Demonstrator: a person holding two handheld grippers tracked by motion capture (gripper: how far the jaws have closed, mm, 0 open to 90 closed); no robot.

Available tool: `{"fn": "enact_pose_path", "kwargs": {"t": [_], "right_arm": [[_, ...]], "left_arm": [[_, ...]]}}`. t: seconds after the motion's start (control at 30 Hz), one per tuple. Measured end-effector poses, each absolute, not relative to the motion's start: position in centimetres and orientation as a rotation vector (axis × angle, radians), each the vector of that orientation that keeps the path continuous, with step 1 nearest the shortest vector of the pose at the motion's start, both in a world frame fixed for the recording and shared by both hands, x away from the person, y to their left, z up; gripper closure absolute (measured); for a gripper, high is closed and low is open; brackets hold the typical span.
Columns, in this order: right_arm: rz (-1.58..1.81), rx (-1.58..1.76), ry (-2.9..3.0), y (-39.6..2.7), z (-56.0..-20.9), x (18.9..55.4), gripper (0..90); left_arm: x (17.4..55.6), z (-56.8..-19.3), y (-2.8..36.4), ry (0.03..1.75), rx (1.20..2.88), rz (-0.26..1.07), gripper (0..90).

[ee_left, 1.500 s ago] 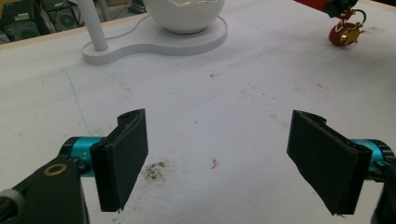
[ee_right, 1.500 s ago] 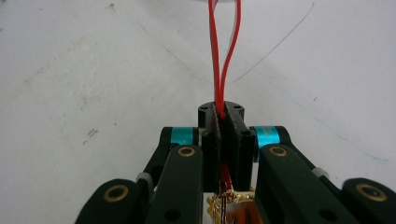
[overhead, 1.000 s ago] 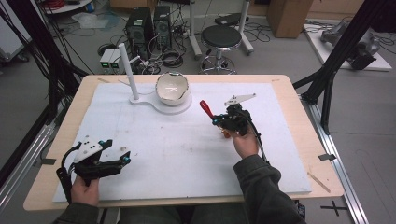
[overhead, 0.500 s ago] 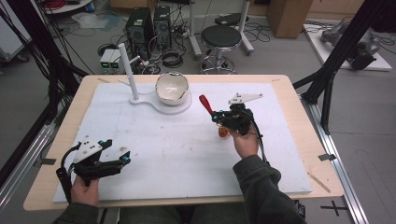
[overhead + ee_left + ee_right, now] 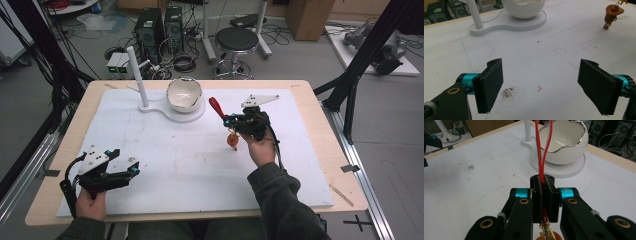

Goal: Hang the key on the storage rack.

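One red strap loop [image 5: 541, 147] pinched flat; jagged-rimmed glossy bowl [image 5: 564, 143] behind.

A white egg-shaped bowl [image 5: 184, 94] on its base beside a white post [image 5: 137, 75]; black stool [image 5: 238, 39] behind the surface [image 5: 320, 150].

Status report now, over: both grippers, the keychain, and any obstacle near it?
Left gripper open, low over the mat. Right gripper shut on the keychain's red strap, figure hanging just above the mat. White bowl ahead, nothing between.

Lab, PC towers [image 5: 159, 30], cables [image 5: 182, 62], stool [image 5: 239, 42]
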State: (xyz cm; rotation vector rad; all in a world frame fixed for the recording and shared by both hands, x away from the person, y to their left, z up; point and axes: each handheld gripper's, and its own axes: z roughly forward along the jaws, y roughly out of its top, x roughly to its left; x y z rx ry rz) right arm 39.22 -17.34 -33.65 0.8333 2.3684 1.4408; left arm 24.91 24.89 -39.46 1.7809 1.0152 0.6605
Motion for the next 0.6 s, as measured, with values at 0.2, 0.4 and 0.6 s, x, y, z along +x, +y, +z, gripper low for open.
{"fn": "enact_pose_path", "kwargs": {"t": [0.2, 0.4, 0.6], "right_arm": [[1.466, 0.821, 2.368, -16.8, -33.1, 39.4, 85.9], [1.479, 0.793, 2.369, -15.7, -32.3, 39.8, 86.0], [1.478, 0.778, 2.376, -14.8, -31.7, 40.0, 86.0]], "left_arm": [[24.9, -39.4, 24.9, 1.016, 1.778, 0.662, 20.9], [24.9, -39.4, 24.9, 1.016, 1.778, 0.663, 20.9], [24.8, -39.4, 24.9, 1.015, 1.780, 0.667, 20.9]]}}
